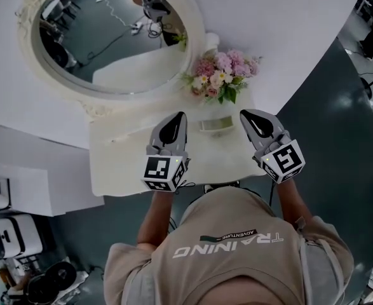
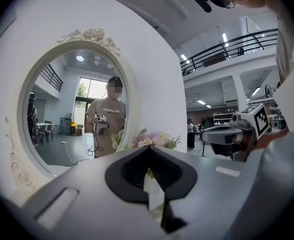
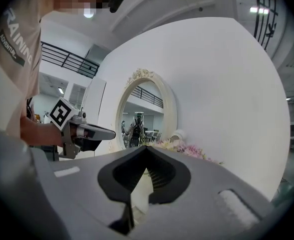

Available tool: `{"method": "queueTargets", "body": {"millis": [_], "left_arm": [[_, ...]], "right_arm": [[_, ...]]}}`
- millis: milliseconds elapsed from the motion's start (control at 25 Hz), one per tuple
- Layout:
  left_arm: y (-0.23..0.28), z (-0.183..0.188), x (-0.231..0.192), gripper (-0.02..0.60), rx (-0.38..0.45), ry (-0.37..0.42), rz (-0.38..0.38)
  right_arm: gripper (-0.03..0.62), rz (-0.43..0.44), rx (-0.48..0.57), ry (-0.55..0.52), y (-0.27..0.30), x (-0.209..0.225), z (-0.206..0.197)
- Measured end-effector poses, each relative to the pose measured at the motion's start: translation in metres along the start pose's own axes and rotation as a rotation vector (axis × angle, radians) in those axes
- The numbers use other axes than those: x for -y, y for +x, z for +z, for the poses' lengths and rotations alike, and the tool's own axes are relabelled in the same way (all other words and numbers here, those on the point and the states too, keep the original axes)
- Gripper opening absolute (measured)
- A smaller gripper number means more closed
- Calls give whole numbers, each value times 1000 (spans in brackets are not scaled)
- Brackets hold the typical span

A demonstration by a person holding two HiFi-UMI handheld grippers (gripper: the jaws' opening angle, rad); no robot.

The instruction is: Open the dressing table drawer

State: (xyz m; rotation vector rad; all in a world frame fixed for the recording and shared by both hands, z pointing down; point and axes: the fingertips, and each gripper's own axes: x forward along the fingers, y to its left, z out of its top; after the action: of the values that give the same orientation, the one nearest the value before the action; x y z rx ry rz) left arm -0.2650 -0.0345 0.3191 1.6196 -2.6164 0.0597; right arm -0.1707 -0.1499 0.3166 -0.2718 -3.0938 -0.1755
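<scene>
- The dressing table [image 1: 119,161] sits at the centre of the head view, and its white worktop is seen from steeply above. The drawer belongs under the near edge at 6 o'clock, but its front is hidden from this angle.
- The left tongs [image 1: 179,115] hang over the worktop just left of centre and point towards 12 o'clock. Their two tips are pressed together with nothing between them.
- The right tongs [image 1: 245,114] hang beside them towards 3 o'clock and lean slightly towards 11 o'clock. Their tips also meet, and they carry nothing.
- A small pale flat box [image 1: 216,124] lies on the worktop, seen between the two sets of tips.
- A bouquet [image 1: 223,75] of pink and cream flowers stands at 12 o'clock from the box, at the back of the worktop against the white wall [image 1: 281,30].
- An oval mirror [image 1: 110,37] in an ornate cream frame fills the view at 11 o'clock. Its glass reflects the room.
- A round white object [image 1: 211,41] sits at the mirror's 3 o'clock rim. What it is cannot be told.
- The person's beige shirt [image 1: 237,253] fills 6 o'clock, with dark grey floor [image 1: 339,145] at 3 o'clock.
</scene>
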Motion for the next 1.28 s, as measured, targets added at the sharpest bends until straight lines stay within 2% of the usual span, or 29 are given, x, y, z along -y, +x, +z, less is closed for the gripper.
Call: {"method": "queueTargets", "body": {"millis": [200, 520, 680, 840, 1280], "left_arm": [[-1, -1, 5, 17, -6, 11, -10], [-2, -11, 11, 17, -28, 10, -9], [-3, -13, 13, 17, -33, 10, -6], [-3, -14, 14, 17, -34, 8, -3], [-5, -10, 22, 17, -26, 7, -4]], "right_arm": [[3, -9, -15, -48, 0, -7, -1], [3, -27, -9, -35, -9, -9, -1], [3, -37, -38, -70, -11, -9, -6], [3, -24, -23, -12, -15, -9, -8], [3, -33, -27, -31, -21, -11, -10]]}}
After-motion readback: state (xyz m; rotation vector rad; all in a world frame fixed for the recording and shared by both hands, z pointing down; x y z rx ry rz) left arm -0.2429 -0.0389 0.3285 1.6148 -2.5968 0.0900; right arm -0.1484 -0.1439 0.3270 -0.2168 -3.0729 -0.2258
